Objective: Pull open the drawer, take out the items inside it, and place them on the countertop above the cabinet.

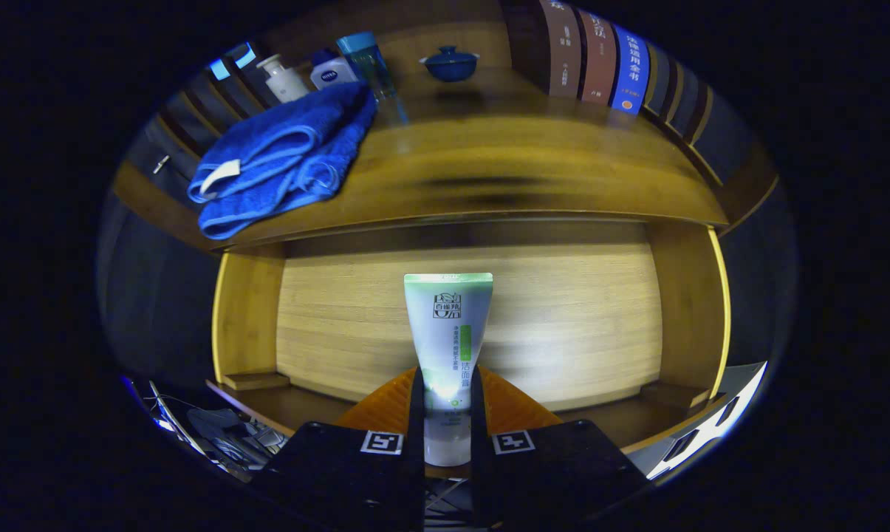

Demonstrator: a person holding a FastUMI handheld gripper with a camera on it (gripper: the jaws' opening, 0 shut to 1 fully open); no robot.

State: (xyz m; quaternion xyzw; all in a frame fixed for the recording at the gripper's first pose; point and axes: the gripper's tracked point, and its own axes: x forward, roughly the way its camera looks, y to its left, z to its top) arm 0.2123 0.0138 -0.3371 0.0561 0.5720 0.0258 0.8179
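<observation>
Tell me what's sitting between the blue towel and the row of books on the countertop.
In the gripper view, a blue lidded bowl stands at the back between the towel and the books; nearer, the countertop is bare. The gripper is shut on the tube.

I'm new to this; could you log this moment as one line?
tool: shut on tube | tube: upright above open drawer | countertop: blue towel | step: place tube

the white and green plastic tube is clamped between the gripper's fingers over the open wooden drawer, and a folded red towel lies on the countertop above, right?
Not quite: the towel is blue, not red. The gripper view shows the folded blue towel on the wooden countertop, beside some bottles. The rest holds: the white and green plastic tube is clamped between the gripper's fingers over the open wooden drawer.
</observation>
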